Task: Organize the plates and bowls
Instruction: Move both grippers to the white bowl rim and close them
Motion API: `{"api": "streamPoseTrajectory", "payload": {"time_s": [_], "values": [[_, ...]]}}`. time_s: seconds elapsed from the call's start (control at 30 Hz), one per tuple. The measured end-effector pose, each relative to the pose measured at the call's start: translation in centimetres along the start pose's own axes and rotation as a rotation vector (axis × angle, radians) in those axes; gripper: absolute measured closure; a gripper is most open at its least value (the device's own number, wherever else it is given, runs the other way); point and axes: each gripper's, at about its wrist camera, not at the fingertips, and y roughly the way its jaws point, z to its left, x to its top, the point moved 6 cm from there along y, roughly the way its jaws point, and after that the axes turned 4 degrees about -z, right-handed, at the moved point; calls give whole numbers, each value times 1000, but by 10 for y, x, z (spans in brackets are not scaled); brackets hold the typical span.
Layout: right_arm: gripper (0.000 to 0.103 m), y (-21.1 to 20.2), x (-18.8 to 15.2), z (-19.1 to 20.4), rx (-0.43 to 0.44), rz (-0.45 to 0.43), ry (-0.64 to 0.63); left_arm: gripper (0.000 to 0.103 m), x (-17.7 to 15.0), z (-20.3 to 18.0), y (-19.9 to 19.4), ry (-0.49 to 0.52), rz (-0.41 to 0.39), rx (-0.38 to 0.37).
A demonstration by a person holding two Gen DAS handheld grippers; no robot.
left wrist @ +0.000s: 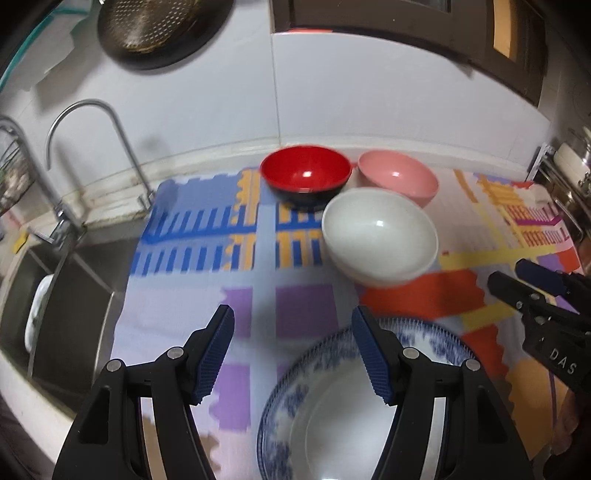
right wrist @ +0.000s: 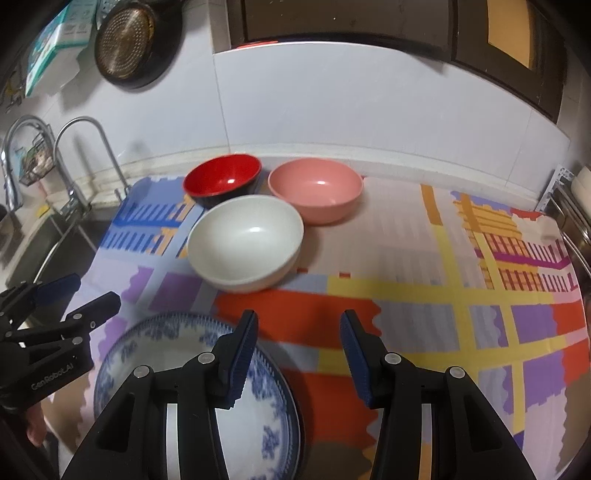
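Observation:
Three bowls stand close together at the back of the patterned mat: a red bowl (left wrist: 304,175) (right wrist: 221,181) with a black outside, a pink bowl (left wrist: 397,177) (right wrist: 314,188), and in front of them a white bowl (left wrist: 380,232) (right wrist: 245,236). A blue-and-white plate (left wrist: 332,406) (right wrist: 155,343) lies at the near edge of the mat. My left gripper (left wrist: 293,350) (right wrist: 94,290) hovers open over the plate's left side, with nothing between its fingers. My right gripper (right wrist: 299,354) (left wrist: 508,271) is open too and holds nothing; it hangs above the plate's right rim.
A steel sink (left wrist: 74,280) with two curved faucets (left wrist: 92,110) lies left of the mat (right wrist: 443,288). A metal colander (left wrist: 162,26) hangs on the tiled wall. A wire dish rack (left wrist: 565,173) stands at the right edge. Dark cabinets hang overhead.

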Motion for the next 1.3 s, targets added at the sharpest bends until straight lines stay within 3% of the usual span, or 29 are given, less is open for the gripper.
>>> {"api": "streamPoseTrajectory", "payload": {"time_s": [0.17, 0.47, 0.7, 1.03, 1.3], "values": [[56, 15, 19, 0, -1, -26, 40, 38, 26, 0, 20, 13, -24, -29], [56, 44, 48, -12, -48, -52, 80, 38, 52, -3, 68, 8, 23, -85], [56, 82, 51, -15, -7, 18, 135, 40, 56, -9, 105, 8, 72, -101], [67, 106, 44, -8, 2, 84, 135, 71, 45, -17, 136, 11, 169, -157], [88, 117, 41, -6, 18, 118, 149, 92, 45, -27, 144, 7, 197, -206]]}}
